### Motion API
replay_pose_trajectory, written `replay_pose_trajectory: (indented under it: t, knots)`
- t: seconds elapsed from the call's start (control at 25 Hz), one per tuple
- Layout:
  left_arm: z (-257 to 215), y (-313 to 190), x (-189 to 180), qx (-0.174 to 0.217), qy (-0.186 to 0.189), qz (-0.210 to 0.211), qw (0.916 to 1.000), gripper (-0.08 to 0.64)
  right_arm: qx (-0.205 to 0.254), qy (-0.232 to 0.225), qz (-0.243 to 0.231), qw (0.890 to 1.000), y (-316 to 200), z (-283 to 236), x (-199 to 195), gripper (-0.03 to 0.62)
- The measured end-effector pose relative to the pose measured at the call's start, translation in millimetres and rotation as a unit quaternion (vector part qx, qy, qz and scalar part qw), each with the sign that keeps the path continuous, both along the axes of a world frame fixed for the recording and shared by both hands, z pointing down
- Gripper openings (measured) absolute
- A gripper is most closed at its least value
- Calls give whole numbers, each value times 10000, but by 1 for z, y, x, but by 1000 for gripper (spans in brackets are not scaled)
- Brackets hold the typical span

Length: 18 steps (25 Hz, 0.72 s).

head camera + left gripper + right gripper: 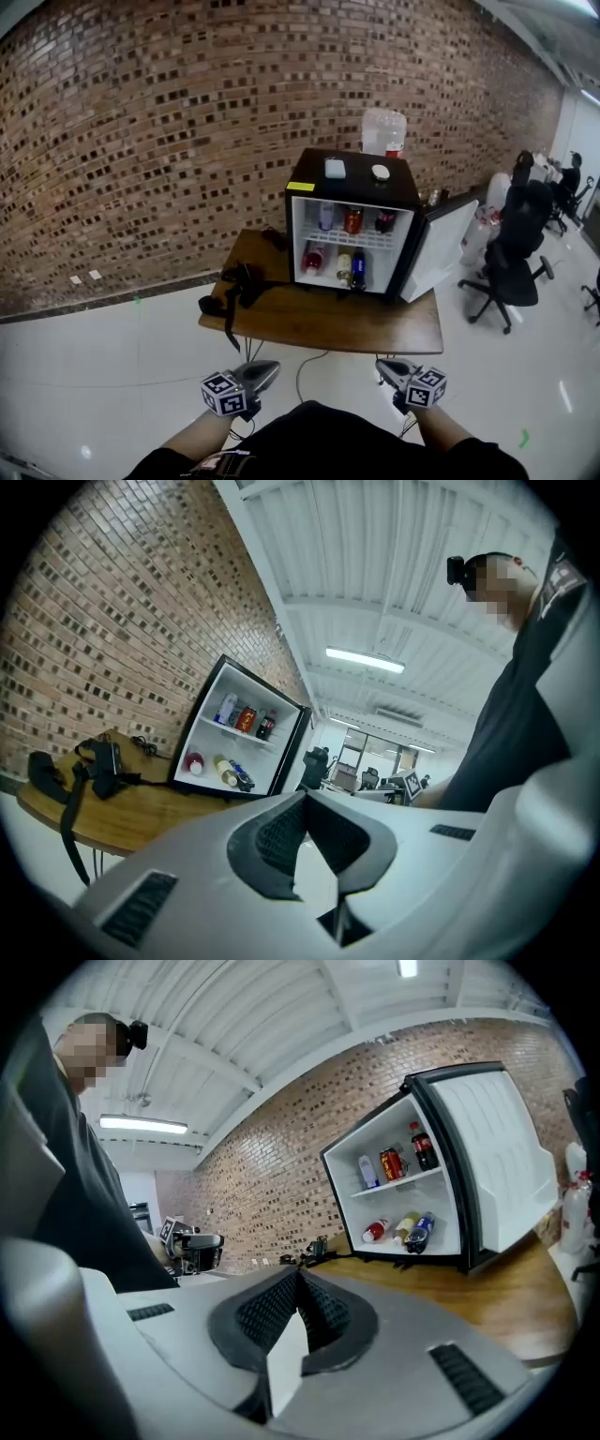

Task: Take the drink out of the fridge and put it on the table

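The person is standing well back from the counter (328, 323), holding both grippers low by the body. The left gripper (266, 369) and the right gripper (386, 367) are each showing fingers (279, 834) pressed fully together, gripping nothing. The drinks are sitting inside the open fridge (352, 178) on the counter: a red can (352, 221) and a cola bottle (384, 221) are standing close together on the upper shelf, and three bottles (344, 267) are lying side by side below. Reaching in with fingers not spread wide enough is likely to knock a neighbour over, or send a lying bottle rolling out. The black strapped gear (239, 286) is crowding the counter's left.
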<state>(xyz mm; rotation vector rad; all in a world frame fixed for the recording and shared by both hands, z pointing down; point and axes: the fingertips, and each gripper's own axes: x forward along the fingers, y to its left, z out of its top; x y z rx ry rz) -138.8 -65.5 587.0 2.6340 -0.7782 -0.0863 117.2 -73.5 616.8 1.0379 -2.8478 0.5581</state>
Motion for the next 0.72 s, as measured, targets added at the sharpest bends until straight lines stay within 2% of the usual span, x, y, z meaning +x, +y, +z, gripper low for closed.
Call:
replay_pose_trajectory:
  t: [0.44, 0.72]
  knots:
    - [-11, -26, 46, 7, 26, -69, 10000, -6, 408, 282, -348, 9982, -33, -31, 17, -6]
    - [-8, -33, 62, -73, 8, -93, 9999, -6, 303, 306, -509, 9978, -41, -27, 26, -6]
